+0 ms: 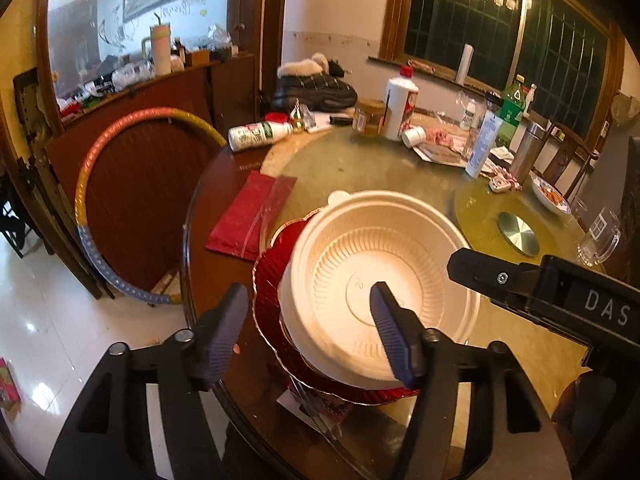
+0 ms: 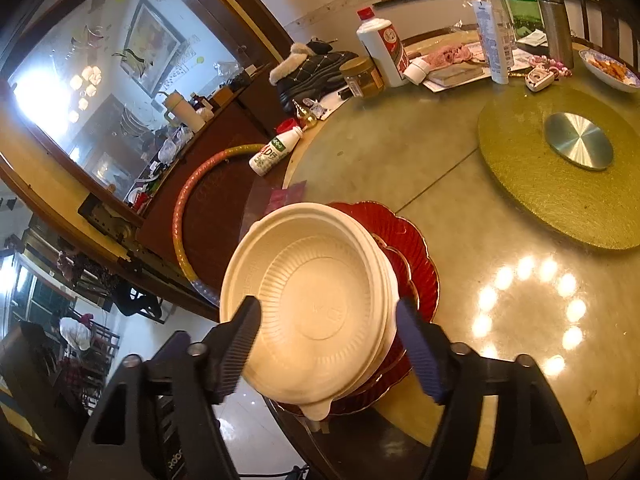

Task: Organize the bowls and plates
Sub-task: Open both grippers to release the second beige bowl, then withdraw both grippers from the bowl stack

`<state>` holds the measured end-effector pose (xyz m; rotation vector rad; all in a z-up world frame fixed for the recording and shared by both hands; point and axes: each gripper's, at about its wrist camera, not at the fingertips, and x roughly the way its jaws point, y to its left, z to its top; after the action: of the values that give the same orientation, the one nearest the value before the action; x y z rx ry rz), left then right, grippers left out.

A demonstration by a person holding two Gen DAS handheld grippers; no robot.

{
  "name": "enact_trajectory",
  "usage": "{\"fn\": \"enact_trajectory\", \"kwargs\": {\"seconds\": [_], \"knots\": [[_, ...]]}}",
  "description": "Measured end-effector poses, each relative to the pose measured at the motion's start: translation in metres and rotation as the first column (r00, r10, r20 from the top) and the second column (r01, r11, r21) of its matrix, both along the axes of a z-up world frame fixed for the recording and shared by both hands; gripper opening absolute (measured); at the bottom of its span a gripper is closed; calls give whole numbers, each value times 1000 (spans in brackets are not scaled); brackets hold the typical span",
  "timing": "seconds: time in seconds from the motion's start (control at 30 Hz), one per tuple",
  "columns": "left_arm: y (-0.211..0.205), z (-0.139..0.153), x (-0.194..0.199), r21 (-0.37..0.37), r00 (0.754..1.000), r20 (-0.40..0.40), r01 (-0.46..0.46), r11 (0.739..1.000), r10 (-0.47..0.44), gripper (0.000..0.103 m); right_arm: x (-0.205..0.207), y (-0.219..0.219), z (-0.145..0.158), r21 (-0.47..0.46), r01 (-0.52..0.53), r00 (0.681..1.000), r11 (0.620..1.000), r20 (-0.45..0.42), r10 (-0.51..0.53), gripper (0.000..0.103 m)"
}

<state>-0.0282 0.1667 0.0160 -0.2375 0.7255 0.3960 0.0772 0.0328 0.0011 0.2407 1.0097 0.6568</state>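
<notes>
A stack of cream disposable bowls (image 1: 380, 276) sits on stacked red scalloped plates (image 1: 272, 280) near the round table's front edge. My left gripper (image 1: 310, 338) is open above the stack's near side, its right finger over the top bowl, its left finger outside the plates. In the right wrist view the bowls (image 2: 316, 304) and red plates (image 2: 416, 252) show again. My right gripper (image 2: 328, 350) is open, its fingers on either side of the bowl stack, not touching as far as I can tell. Its black body (image 1: 560, 292) enters the left wrist view from the right.
A red packet (image 1: 248, 216) lies left of the stack. A gold lazy Susan (image 2: 560, 168) sits in the table's middle. Bottles, jars (image 1: 400, 104), papers and a snack dish (image 1: 550, 196) crowd the far side. A glass mug (image 1: 598, 236) stands right. A hoop (image 1: 96, 184) leans by the table.
</notes>
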Motion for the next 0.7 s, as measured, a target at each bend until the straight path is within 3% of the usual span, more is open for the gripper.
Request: {"fn": "enact_trajectory", "kwargs": {"seconds": [0.13, 0.37, 0.4, 0.5, 0.7], "knots": [[-2, 0, -4, 13, 1000, 6, -2, 1000, 2, 73, -8, -6, 7, 8, -3, 999, 1000, 39, 2, 88], [-7, -7, -12, -41, 1000, 2, 14, 999, -14, 74, -28, -15, 19, -22, -31, 986, 999, 163, 34, 103], [-7, -7, -15, -36, 1000, 9, 7, 999, -7, 74, -33, -17, 21, -32, -43, 981, 999, 190, 49, 103], [-8, -7, -21, -30, 1000, 30, 0, 1000, 1, 87, -47, -25, 25, -70, -73, 959, 995, 267, 89, 103], [-16, -13, -25, -5, 1000, 24, 19, 1000, -19, 92, -75, -50, 28, -133, -87, 894, 987, 426, 136, 103]]}}
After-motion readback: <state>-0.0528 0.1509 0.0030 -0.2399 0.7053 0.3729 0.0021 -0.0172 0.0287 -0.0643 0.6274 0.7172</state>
